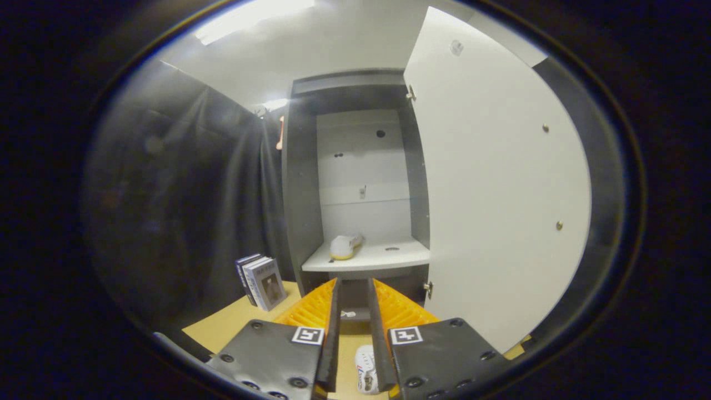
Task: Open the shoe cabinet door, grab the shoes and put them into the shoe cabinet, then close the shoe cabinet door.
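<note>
The shoe cabinet stands ahead with dark side walls and a white back panel. Its white door is swung wide open to the right. One white shoe with a yellow sole lies on the cabinet's white shelf, toward its left side. A second white shoe lies on the tan table below, seen low between my fingers. My gripper is open, its fingers pointing at the cabinet's lower front with nothing between their tips.
A few upright books stand on the tan table left of the cabinet, against the black cloth wall. The open door blocks the right side. A small dark hole and fittings mark the cabinet's back panel.
</note>
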`<state>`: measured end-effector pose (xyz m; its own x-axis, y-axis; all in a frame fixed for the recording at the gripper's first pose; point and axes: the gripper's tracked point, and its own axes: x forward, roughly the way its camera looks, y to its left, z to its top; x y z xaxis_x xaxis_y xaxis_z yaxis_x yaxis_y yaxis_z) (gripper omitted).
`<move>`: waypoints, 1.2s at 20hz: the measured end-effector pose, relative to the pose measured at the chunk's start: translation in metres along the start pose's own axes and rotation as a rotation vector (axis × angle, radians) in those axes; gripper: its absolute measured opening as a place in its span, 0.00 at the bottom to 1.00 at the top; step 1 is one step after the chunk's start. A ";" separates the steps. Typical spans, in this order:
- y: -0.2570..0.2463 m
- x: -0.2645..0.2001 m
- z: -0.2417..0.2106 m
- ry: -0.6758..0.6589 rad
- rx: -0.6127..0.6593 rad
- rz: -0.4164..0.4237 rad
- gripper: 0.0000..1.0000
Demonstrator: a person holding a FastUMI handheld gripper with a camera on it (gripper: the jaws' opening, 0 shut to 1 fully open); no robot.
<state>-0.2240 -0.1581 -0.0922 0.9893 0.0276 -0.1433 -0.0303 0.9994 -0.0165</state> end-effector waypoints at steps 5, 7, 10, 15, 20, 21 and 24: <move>-0.001 0.035 -0.076 0.130 0.035 -0.050 0.29; -0.001 0.047 -0.112 0.193 0.038 -0.069 0.29; 0.001 0.056 -0.160 0.282 0.051 -0.090 0.29; -0.004 0.067 -0.237 0.415 0.058 -0.121 0.29; -0.014 0.068 -0.304 0.536 0.071 -0.147 0.29; -0.016 0.066 -0.316 0.556 0.073 -0.154 0.29; -0.025 0.057 -0.340 0.598 0.098 -0.181 0.29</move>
<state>-0.2150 -0.1889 -0.4366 0.7257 -0.1298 -0.6757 0.1708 0.9853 -0.0058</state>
